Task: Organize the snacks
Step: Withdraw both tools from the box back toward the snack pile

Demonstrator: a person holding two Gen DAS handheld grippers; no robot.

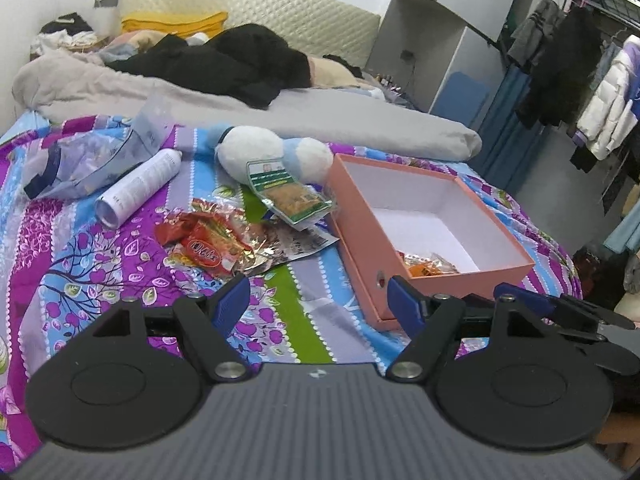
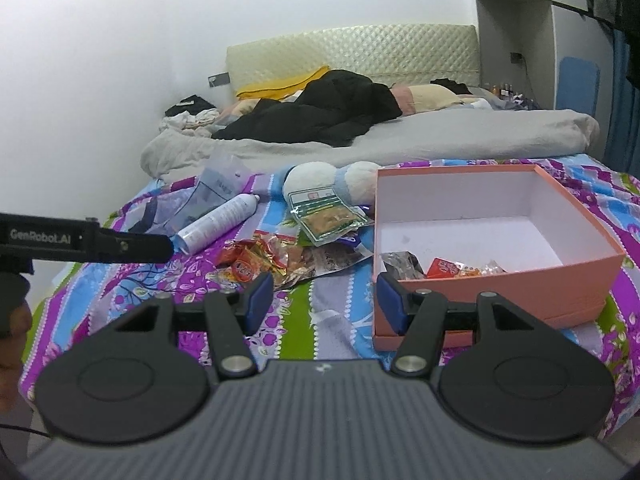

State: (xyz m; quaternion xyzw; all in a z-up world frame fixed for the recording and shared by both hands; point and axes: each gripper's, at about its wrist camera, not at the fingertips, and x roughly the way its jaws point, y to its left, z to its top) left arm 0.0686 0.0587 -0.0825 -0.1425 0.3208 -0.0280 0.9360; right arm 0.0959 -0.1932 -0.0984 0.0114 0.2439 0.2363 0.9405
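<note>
Both grippers spread wide and empty over a patterned purple, blue and green bedspread (image 1: 120,248) strewn with snacks.

The left gripper (image 1: 316,304) and right gripper (image 2: 324,300) sit at lower centre of their views, blue-padded jaws parted, grasping nothing. A shallow salmon-pink cardboard box with white lining (image 1: 492,268) lies right of centre, a few orange and red wrapped sweets (image 2: 452,268) in its near corner. Left of it lie a pile of red and gold foil snack packets (image 1: 208,244), a clear green-labelled snack pouch (image 1: 292,196), a white spray can (image 1: 138,186) and a white-and-blue plush toy (image 1: 276,152).
</note>
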